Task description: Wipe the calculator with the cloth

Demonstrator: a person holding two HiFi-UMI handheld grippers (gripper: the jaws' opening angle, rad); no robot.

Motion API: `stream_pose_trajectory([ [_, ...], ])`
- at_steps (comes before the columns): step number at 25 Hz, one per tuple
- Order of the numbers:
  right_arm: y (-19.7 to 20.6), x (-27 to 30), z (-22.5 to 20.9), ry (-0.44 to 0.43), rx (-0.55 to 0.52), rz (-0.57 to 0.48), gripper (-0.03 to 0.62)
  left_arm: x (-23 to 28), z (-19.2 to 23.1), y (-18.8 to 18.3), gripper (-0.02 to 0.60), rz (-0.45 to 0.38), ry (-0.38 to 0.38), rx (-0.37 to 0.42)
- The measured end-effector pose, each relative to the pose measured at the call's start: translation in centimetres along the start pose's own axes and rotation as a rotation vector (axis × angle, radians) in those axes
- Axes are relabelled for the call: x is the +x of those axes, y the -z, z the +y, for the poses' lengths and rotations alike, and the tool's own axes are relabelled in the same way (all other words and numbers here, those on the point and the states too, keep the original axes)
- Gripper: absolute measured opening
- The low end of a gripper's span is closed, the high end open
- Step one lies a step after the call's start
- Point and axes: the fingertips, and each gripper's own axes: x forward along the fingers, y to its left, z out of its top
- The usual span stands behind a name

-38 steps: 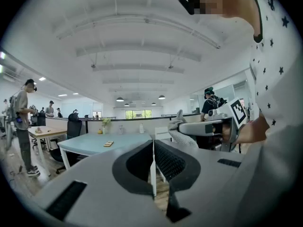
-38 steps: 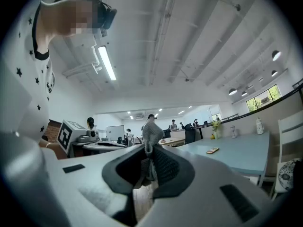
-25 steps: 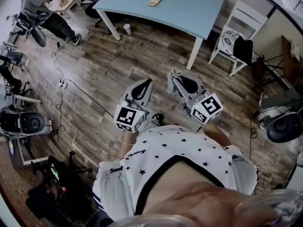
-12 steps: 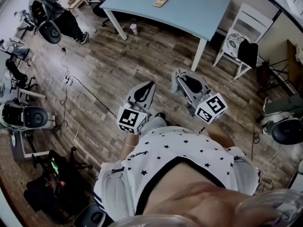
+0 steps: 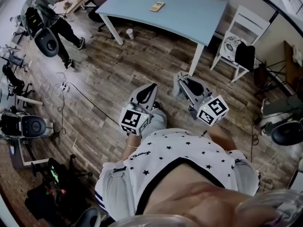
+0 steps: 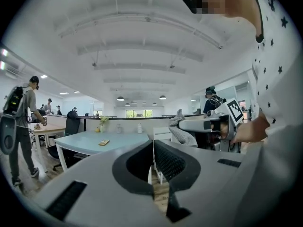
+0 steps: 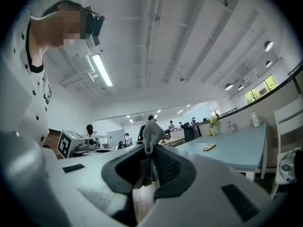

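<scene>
Open-plan office, table, monitor, office chair

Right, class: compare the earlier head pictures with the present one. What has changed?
Little. The bystander in the background has shifted stance. Both grippers stay held out in front, right gripper on the cloth, left gripper empty; the calculator stays untouched on the blue table.

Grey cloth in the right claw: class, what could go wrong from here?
The grey knitted cloth, pinched in the right claw, may slip out on the way.
The black cable across the wooden floor is a trip hazard.
The small yellowish calculator lies loose on the light blue table; wiping might push it.
</scene>
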Motion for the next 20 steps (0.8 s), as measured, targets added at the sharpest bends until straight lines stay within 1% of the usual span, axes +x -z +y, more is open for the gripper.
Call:
stream_pose_trajectory([
  [5,-0.4,2.1,-2.4,0.044,-0.036,-0.005,0.046,2.8,2.8,-0.3,0.031,-0.031,0.039,0.004],
  [9,-0.1,4.4,-4.3,0.082,-0.016,0.006,0.046,4.5,5.7,0.3,0.031,-0.026,0.054,-0.022],
  [14,0.3,7.8,-6.0,0.099,-0.01,0.033,0.046,6.8,9.5,0.7,0.031,-0.029,0.068,-0.068],
  [20,0.2,11.7,-8.0,0.108,-0.011,0.051,0.046,9.1,13.5,-0.1,0.031,-0.054,0.073,-0.085],
])
